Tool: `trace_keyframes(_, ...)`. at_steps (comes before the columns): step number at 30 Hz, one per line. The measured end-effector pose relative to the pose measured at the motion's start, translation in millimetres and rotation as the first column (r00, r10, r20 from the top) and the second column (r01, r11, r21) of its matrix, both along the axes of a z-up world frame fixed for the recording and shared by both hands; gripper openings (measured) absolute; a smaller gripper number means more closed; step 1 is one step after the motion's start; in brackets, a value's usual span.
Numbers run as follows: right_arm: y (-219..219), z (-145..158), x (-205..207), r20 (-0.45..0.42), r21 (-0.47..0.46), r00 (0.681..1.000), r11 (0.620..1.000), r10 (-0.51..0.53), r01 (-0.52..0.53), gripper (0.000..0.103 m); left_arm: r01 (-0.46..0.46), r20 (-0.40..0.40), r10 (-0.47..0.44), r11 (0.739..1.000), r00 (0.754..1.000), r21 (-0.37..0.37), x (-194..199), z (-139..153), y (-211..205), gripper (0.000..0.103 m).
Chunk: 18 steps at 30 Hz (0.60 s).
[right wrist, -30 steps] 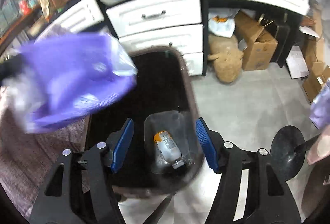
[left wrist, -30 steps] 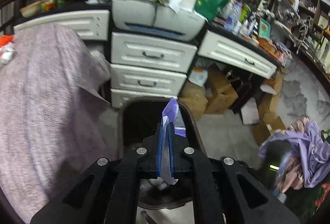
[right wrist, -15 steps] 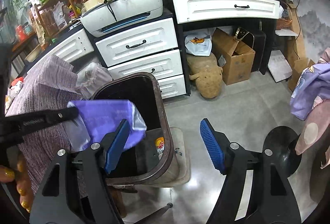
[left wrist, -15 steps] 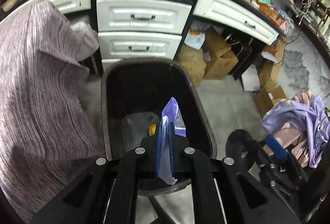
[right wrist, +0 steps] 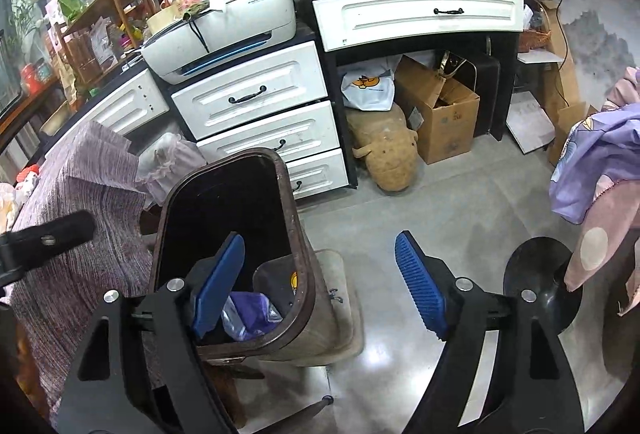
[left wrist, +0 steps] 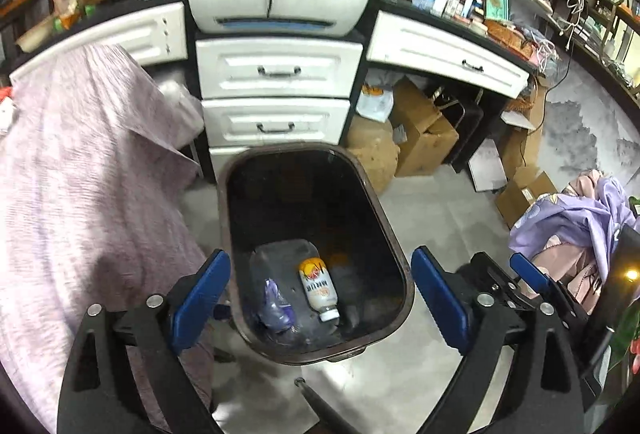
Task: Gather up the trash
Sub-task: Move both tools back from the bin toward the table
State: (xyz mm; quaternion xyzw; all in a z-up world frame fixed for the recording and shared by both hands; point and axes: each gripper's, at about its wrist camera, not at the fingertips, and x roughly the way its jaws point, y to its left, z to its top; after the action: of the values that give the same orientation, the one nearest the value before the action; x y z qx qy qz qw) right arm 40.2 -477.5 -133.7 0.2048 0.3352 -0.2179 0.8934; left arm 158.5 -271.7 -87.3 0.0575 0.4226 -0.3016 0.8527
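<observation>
A dark brown trash bin (left wrist: 394, 238) stands on the floor in front of white drawers. Inside it lie a purple plastic wrapper (left wrist: 276, 304), a small white bottle with an orange label (left wrist: 318, 288) and a clear plastic container (left wrist: 280, 254). My left gripper (left wrist: 320, 298) is open and empty, right above the bin's near end. My right gripper (right wrist: 320, 282) is open and empty, to the right of the bin (right wrist: 302, 234). The wrapper also shows in the right wrist view (right wrist: 250, 316).
A purple-grey cloth (left wrist: 80, 194) covers a surface left of the bin. White drawers (left wrist: 276, 70) and a printer (left wrist: 276, 6) stand behind it. Cardboard boxes (right wrist: 440, 114) sit under the desk. Lilac clothes (right wrist: 600, 162) and a black round base (right wrist: 540, 282) are at the right.
My left gripper opened and let go of the purple wrapper, which now lies in the bin. The right gripper drew back a little, still open.
</observation>
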Motion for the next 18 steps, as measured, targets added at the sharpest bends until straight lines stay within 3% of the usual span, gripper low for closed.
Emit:
trace_keyframes(8, 5.4, 17.6, 1.0, 0.037, -0.002, 0.999, 1.000, 0.026, -0.026, 0.084, -0.004, 0.058, 0.004, 1.000, 0.998, -0.013, -22.6, 25.7, 26.3, 0.096)
trace_keyframes(18, 52.4, 61.4, 27.4, 0.092, -0.048, 0.964, 0.968, 0.250, -0.246, 0.084, -0.073, 0.132, 0.071, 0.997, 0.989, 0.011, -40.9, 48.5, 87.6, 0.097)
